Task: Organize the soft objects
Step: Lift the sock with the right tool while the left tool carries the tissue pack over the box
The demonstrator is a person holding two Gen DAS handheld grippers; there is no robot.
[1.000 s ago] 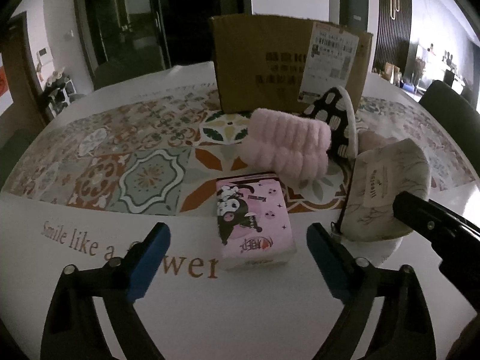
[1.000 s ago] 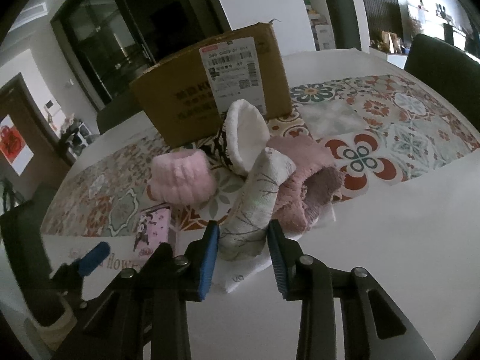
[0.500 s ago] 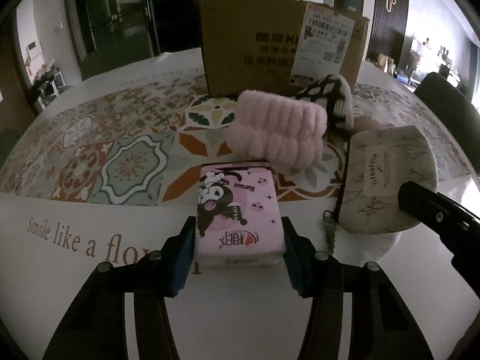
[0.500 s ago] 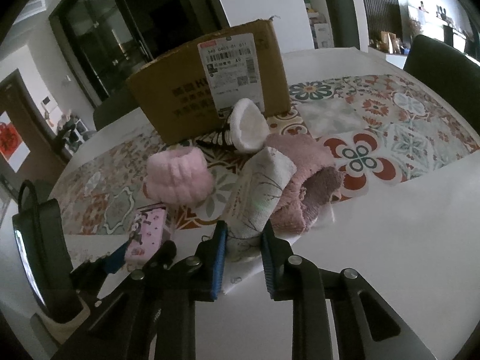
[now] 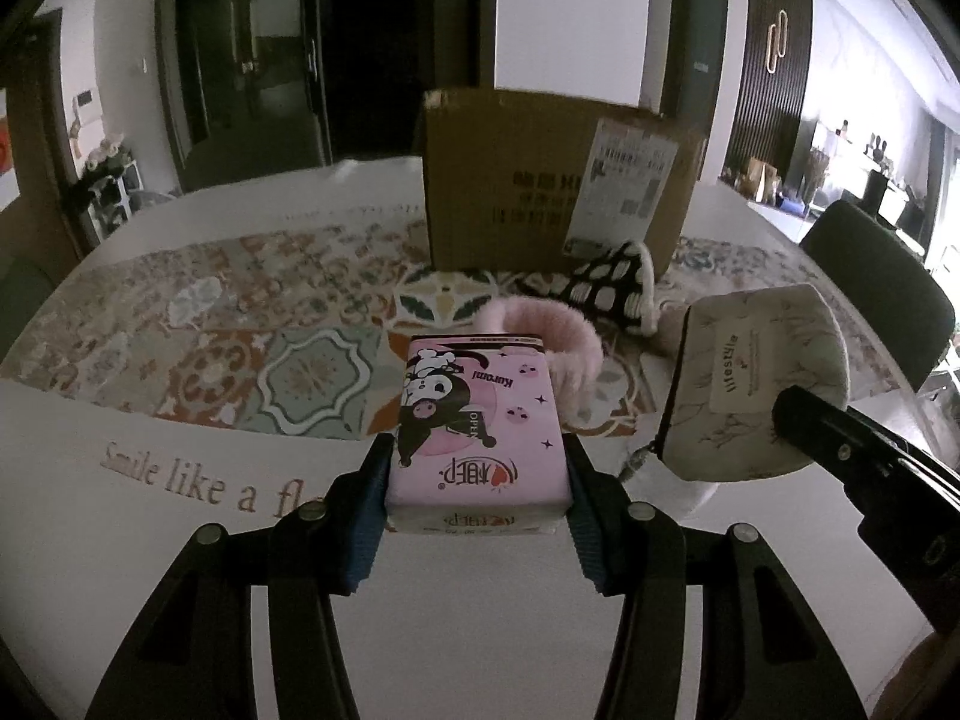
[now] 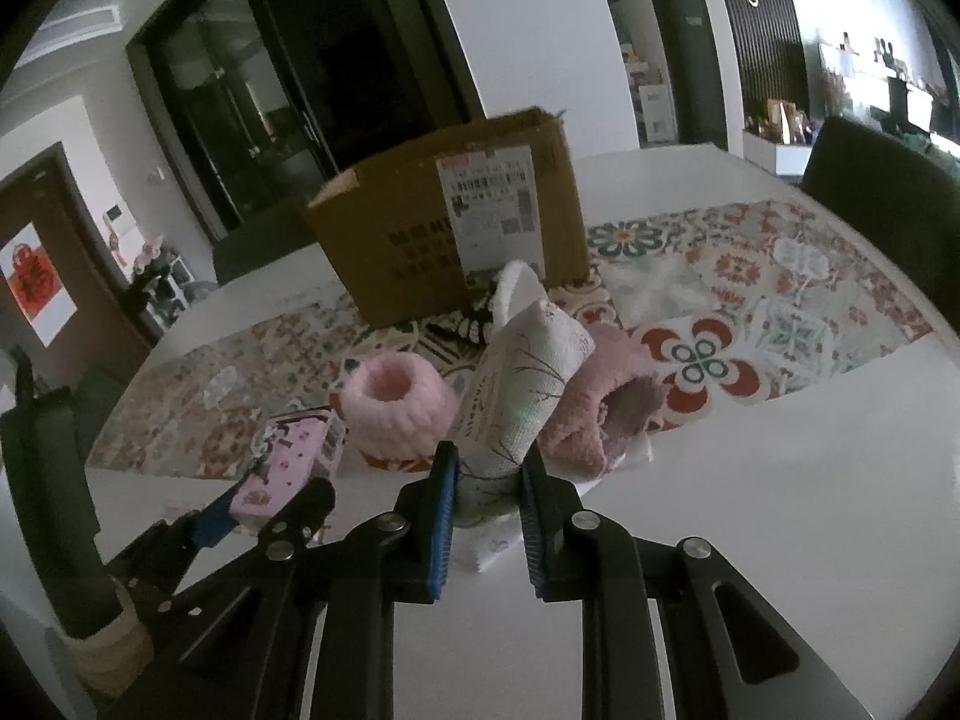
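Fingers of the left gripper (image 5: 477, 495) were clamped on a pink tissue pack (image 5: 477, 420), while the right gripper (image 6: 486, 501) pinched a pale branch-print pouch (image 6: 516, 384); both appeared raised just above the white surface (image 6: 750, 510). Ahead stood a cardboard box (image 5: 528, 192). Carrying each item level, with steady grip, would likely suit dropping them inside.
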